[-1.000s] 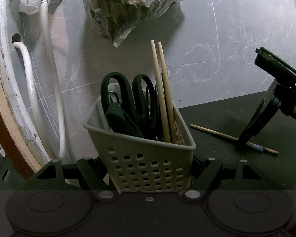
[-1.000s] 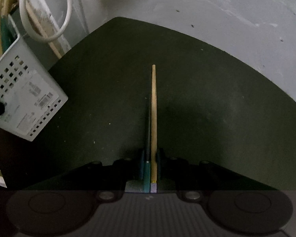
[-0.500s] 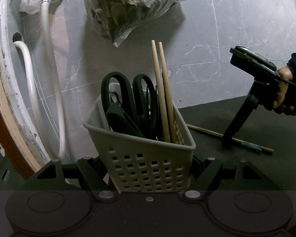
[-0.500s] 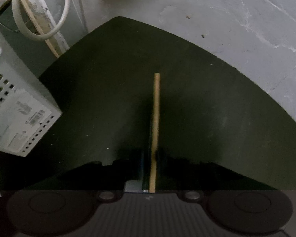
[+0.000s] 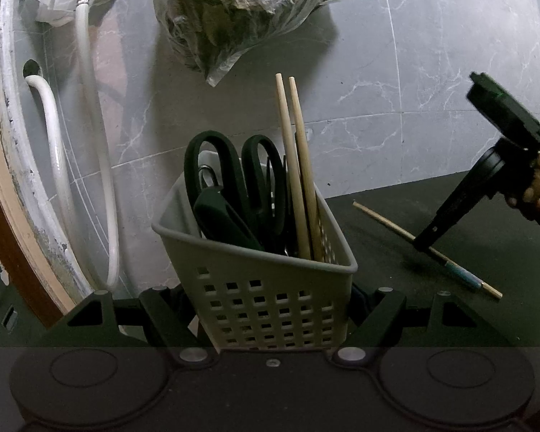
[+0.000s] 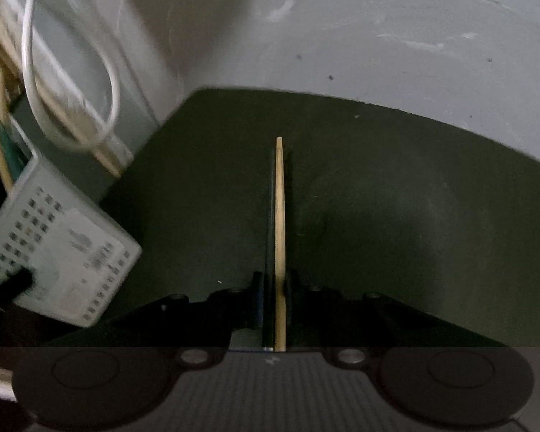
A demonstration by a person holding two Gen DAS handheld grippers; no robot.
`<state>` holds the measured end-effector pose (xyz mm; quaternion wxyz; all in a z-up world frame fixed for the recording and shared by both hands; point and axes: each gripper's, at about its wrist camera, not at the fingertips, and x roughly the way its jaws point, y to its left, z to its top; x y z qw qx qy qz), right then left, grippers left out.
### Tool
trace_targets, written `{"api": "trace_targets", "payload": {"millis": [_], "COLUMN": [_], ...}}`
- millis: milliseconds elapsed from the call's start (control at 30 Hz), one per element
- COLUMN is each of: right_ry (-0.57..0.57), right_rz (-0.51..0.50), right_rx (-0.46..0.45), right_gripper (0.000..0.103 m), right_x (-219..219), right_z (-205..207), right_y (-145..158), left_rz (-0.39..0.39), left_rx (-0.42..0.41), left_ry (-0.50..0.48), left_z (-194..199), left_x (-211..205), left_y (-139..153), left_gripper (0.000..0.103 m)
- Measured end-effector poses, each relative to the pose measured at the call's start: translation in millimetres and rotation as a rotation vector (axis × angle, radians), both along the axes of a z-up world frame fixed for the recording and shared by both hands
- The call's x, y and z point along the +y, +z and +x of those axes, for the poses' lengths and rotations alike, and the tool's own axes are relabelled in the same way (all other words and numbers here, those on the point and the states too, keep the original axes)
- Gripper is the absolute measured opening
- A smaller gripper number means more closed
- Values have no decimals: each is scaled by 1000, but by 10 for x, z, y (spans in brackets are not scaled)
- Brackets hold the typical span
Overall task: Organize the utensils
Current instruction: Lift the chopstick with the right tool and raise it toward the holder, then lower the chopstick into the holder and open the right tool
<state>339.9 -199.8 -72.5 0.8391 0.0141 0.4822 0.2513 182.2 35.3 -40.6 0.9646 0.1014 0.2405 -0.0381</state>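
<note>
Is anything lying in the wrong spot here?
Yes. One chopstick lies flat on the dark mat, while two other chopsticks stand in the grey basket with the scissors. The right tool is closed around the stray one.

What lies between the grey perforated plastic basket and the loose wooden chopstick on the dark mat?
Only bare dark mat, in the left wrist view.

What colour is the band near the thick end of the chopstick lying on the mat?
Teal-blue, on the chopstick; the left wrist view shows it best.
</note>
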Motion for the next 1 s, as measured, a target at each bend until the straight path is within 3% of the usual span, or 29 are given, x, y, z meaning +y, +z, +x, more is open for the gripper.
{"api": "trace_targets", "payload": {"millis": [133,333,600,800,1000], "right_ry": [-42,-105,-133,-46,84], "right_rz": [84,251,430,549,657], "right_rx": [-38,-194,-418,-578,-675], "right_gripper": [12,12,13,13,13], "right_x": [-140,-304,-406,-251,196], "right_z": [-106,-356,-693,-878,-899], "right_y": [28,192,727,1255,1524], "left_rz": [2,1,2,-1,-1], "left_rx": [1,1,1,1,0], "left_ry": [-3,-3,-15,-85,-97], "left_z": [-4,-2,12,34,33], "left_x": [2,1,12,10,5], "left_y": [2,5,9,-1,-5], "left_gripper": [79,79,79,79,79]}}
